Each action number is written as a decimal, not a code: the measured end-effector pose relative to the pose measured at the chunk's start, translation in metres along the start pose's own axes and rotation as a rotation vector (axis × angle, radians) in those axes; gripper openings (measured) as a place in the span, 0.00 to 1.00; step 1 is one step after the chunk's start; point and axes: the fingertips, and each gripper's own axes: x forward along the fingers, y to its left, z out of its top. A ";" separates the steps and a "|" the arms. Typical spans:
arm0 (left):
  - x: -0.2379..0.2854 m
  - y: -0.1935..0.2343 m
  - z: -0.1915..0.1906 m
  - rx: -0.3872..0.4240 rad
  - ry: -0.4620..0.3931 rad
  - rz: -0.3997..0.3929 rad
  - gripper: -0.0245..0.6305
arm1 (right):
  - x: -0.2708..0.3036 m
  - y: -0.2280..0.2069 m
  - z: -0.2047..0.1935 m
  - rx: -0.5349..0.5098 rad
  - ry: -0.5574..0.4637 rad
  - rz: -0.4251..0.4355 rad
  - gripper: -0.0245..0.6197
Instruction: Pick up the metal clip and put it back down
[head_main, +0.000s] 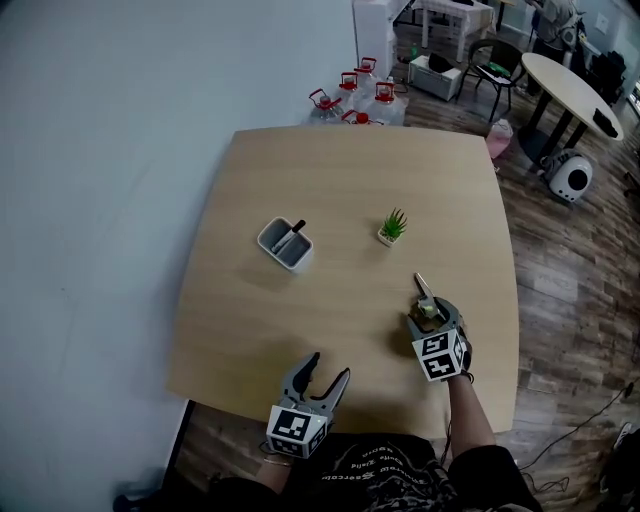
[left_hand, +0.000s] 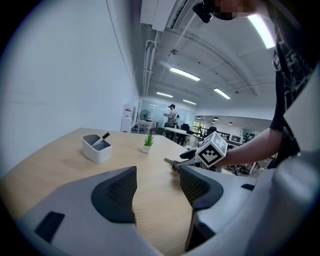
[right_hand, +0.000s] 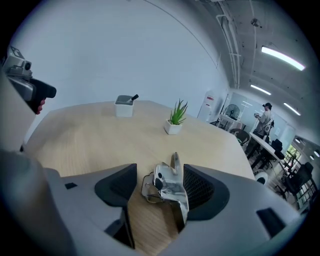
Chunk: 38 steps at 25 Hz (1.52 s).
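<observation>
The metal clip lies on the bench, at about 4 o'clock from the bench's middle. It sits between the jaws of the right hand-held gripper. In the right gripper view, the clip touches the jaw on the right side, and a small gap shows between it and the other jaw. The jaws stand as far apart as those of the idle left one, so the right hand-held gripper is released, around the clip but not clamped on it.

The left hand-held gripper hovers at the bench's 6 o'clock edge, also released, with nothing between its jaws. It seems to have no part in this step.

From the clip, a small plant stands at 12 o'clock and a white holder at 10 o'clock. Both are well apart from the clip and not in the way.

The step in hand is probably the grasp itself: the jaws are placed but not closed. It could also be the moment just after the putting down; the views do not decide this.

If the pick-up comes next, it calls for moving the gripper a little so that the clip is in the middle. Then the jaws should close on the clip's broad body. The metal is shiny and of uneven shape, so it may turn or slip if it is pinched at an edge.
</observation>
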 end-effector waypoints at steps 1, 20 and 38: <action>0.000 0.000 0.000 0.004 0.002 0.001 0.44 | 0.003 -0.001 -0.002 0.011 0.007 0.007 0.51; 0.005 0.003 -0.003 -0.045 0.008 -0.008 0.44 | 0.004 -0.019 0.002 -0.063 0.007 -0.001 0.11; -0.007 -0.014 0.002 -0.040 -0.057 -0.052 0.44 | -0.057 -0.008 0.028 0.105 -0.091 -0.013 0.08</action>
